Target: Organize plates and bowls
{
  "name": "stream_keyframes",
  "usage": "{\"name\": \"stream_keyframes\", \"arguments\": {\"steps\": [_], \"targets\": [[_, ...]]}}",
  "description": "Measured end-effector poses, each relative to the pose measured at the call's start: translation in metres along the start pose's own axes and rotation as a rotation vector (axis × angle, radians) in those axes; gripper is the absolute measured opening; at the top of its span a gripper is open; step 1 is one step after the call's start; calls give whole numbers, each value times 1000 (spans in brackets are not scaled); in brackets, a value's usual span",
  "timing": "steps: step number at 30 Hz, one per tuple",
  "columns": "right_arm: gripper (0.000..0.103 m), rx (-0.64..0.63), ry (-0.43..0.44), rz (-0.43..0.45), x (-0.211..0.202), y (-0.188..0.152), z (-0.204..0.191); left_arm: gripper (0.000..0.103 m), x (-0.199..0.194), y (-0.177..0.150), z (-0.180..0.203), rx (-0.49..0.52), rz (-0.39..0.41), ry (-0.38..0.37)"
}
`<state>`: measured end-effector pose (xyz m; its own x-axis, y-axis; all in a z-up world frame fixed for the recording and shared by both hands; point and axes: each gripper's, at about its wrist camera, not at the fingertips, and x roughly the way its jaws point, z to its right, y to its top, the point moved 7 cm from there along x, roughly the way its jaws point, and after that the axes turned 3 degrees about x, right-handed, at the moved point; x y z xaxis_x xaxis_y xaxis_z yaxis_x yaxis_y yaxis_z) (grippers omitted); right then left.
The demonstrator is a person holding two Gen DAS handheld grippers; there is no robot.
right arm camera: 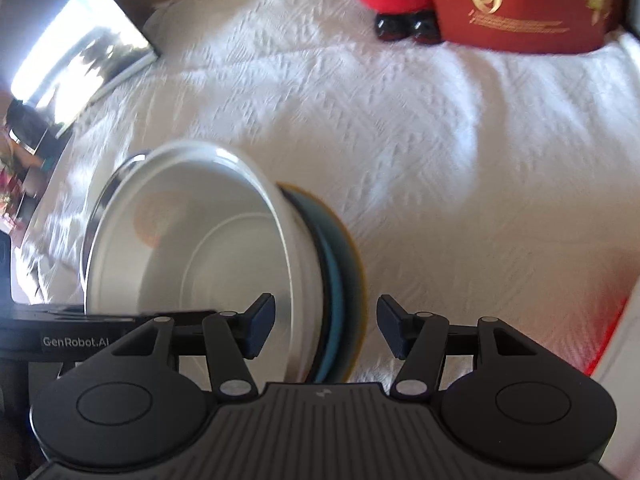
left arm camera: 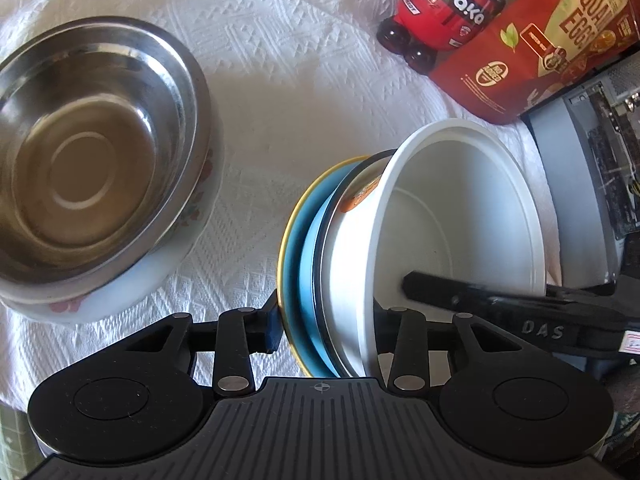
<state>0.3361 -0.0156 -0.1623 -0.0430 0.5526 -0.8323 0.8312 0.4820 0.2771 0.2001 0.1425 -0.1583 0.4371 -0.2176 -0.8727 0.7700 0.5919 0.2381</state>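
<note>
Both grippers' fingers (right arm camera: 262,324) astride bowl stack (left arm camera: 452,236)

The left wrist camera is looking forward and down over its claw (left arm camera: 326,332), sitting very close to the white bowl (left arm camera: 448,240) stacked in a blue plate (left arm camera: 298,264). The right wrist camera is facing the same stack from the opposite side, equally near. Both views are sharing the white textured cloth (left arm camera: 280,100), the red figurine (left arm camera: 444,12) and the red box (left arm camera: 532,56) at the far edge.
</note>
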Motion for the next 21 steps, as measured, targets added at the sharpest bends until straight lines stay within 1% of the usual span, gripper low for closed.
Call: {"name": "stream_keyframes", "arguments": {"steps": [2, 4, 7, 9, 11, 14, 18, 21], "targets": [[55, 1, 29, -28, 6, -1, -1, 42, -1, -1, 0, -19, 11, 6], [50, 0, 65, -51, 7, -2, -1, 44, -1, 0, 0, -37, 20, 6], [49, -20, 95, -71, 8, -3, -2, 44, -2, -1, -3, -94, 42, -8], [48, -30, 107, -82, 8, -1, -1, 44, -5, -2, -4, -109, 71, -6], [48, -48, 112, -79, 8, 0, -1, 44, -10, -4, -3, -97, 101, 9], [48, -38, 98, -72, 7, -2, -2, 44, -16, -4, -1, -57, 123, 27], [49, -17, 72, -55, 6, -3, -4, 43, -16, -3, -3, -26, 101, 7], [52, -3, 43, -38, 7, -3, -6, 43, -17, 0, -1, 22, 78, 20]]}}
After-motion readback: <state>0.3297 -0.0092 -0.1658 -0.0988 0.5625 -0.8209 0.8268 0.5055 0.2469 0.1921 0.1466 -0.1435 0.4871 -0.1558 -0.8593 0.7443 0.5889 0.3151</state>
